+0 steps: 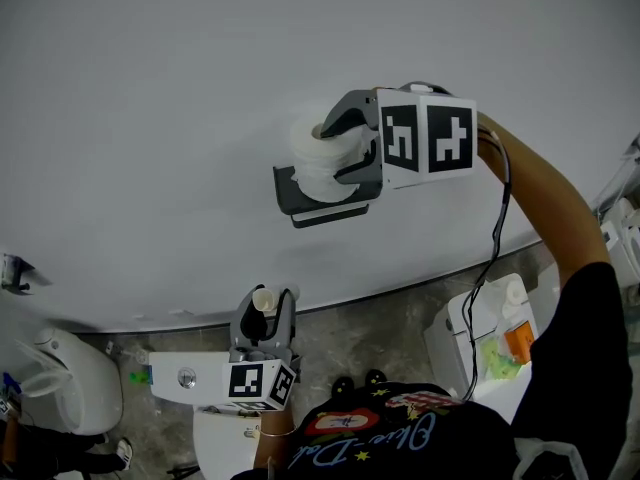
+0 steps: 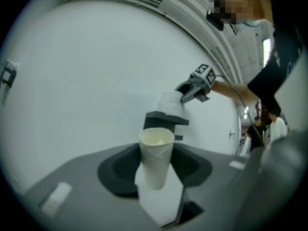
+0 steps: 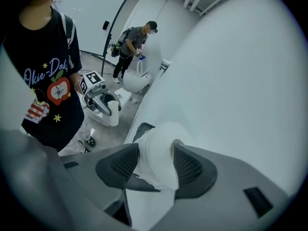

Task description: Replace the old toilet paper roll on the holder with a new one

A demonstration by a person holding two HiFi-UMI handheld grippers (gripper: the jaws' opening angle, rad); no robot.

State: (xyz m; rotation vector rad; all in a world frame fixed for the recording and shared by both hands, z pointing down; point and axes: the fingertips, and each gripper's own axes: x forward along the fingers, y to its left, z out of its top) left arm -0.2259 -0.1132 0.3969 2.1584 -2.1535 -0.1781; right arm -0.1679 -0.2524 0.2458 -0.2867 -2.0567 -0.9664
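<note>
- The right tool (image 1: 335, 148) stands wide open around the new toilet paper roll (image 1: 318, 158), with one jaw just beside each side of it.
- The roll sits on the dark wall holder (image 1: 300, 203).
- The left tool (image 1: 265, 318), well apart from the holder, is clamped on the empty cardboard tube (image 1: 263, 300).

Probably a mock bathroom: white toilet (image 3: 134, 82), paper holder (image 1: 300, 196) on a plain wall (image 1: 150, 118), bare concrete floor (image 1: 370, 333)
</note>
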